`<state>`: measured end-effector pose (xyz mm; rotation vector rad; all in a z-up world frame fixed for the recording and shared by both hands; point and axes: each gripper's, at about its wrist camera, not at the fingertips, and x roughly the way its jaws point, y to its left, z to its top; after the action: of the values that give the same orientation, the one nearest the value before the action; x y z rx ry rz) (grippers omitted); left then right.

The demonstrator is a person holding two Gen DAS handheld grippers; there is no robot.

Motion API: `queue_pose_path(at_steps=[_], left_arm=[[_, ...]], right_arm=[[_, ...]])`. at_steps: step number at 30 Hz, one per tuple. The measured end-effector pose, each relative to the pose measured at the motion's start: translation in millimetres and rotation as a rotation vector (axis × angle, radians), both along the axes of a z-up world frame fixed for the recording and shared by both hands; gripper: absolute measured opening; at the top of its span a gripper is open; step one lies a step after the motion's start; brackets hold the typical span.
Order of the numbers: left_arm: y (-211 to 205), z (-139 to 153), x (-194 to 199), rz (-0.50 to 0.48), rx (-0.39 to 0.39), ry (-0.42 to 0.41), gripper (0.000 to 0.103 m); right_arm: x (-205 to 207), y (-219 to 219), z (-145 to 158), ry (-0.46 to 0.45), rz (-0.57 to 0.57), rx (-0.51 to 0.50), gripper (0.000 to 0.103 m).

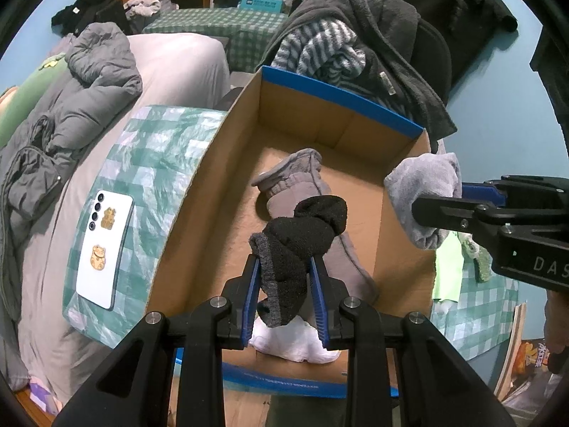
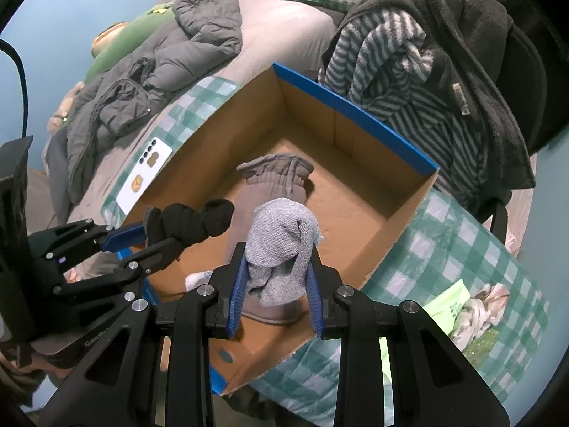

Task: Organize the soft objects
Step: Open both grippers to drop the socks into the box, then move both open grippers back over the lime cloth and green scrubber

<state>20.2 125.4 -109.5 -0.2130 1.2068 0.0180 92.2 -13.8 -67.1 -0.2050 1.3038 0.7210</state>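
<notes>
Here, your left gripper [image 1: 284, 270] has its jaws pinching a rolled black sock [image 1: 298, 245] with a grey cuff; the blue pads press its sides and the bundle stands up past the fingertips. Your right gripper [image 2: 275, 267] has its jaws clamped the same way on a pale grey sock [image 2: 281, 245], bunched into a lump between the pads.

Both bundles hang above the open cardboard box [image 1: 227, 163], blue-edged along its rim. The black sock is over the near left part of the box; the pale grey one is to its right, and in the left wrist view it sits over the right wall.

Inside the box, on the floor:
- a grey padded glove [image 2: 274, 185], cuff toward the far wall, lying lengthwise down the middle
- a white cloth item [image 1: 295, 341] at the near end, partly hidden by your left jaws; what it is, you cannot tell.

The box sits on a green checked cloth [image 2: 462, 249] over a bed. A white phone [image 1: 105, 249] with cat stickers lies face down on the cloth, just left of the box. Past it, a grey puffer jacket [image 1: 89, 82] is crumpled on the bed. Behind the box's far wall, a striped fleece [image 2: 387, 60] and a dark fleece [image 2: 473, 35] are draped over a chair.
</notes>
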Motion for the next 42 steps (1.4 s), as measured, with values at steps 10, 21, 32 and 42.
queue_pose_path(at_steps=[10, 21, 32, 42], left_arm=[[0, -10, 2, 0.011, -0.009, 0.016, 0.032], [-5, 3, -4, 0.024, 0.014, 0.002, 0.048], [-21, 27, -11, 0.015, -0.026, -0.016, 0.054], [-57, 42, -8, -0.057, -0.03, -0.032, 0.054]], right_arm=[[3, 2, -13, 0.036, -0.018, -0.012, 0.035], [4, -12, -13, 0.038, -0.054, -0.009, 0.052], [-3, -44, -3, 0.017, -0.098, -0.024, 0.064], [-9, -88, 4, 0.018, -0.165, -0.032, 0.065]])
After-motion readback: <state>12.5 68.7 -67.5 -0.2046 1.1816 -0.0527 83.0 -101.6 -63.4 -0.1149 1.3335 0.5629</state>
